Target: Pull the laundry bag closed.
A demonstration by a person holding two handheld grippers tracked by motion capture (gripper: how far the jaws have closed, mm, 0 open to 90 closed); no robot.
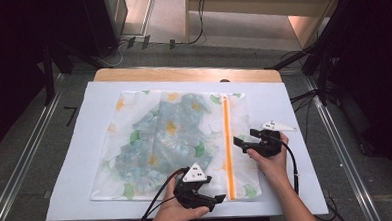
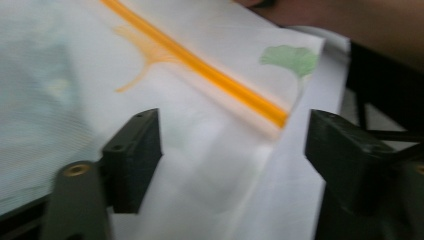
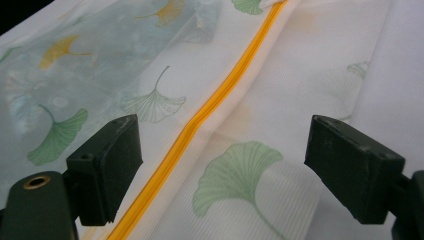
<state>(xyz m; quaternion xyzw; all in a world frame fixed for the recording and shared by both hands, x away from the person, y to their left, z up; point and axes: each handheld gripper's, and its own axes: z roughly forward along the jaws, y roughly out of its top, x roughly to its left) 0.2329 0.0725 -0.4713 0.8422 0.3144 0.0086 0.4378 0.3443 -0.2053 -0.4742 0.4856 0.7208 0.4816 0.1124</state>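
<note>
A white mesh laundry bag (image 1: 170,141) printed with green and yellow ginkgo leaves lies flat on the white board, bluish fabric showing through it. An orange zipper (image 1: 228,146) runs along its right side, front to back. My left gripper (image 1: 208,200) is open at the bag's front right corner; its jaws straddle the zipper's near end (image 2: 270,117). My right gripper (image 1: 245,141) is open over the bag's right edge at mid-length, and the zipper (image 3: 200,122) and a green leaf print (image 3: 235,175) lie between its jaws.
The white board (image 1: 76,161) covers a wooden table (image 1: 182,73). Black stands and cables (image 1: 327,64) flank the table on the floor. A forearm (image 2: 350,25) shows at the top of the left gripper view.
</note>
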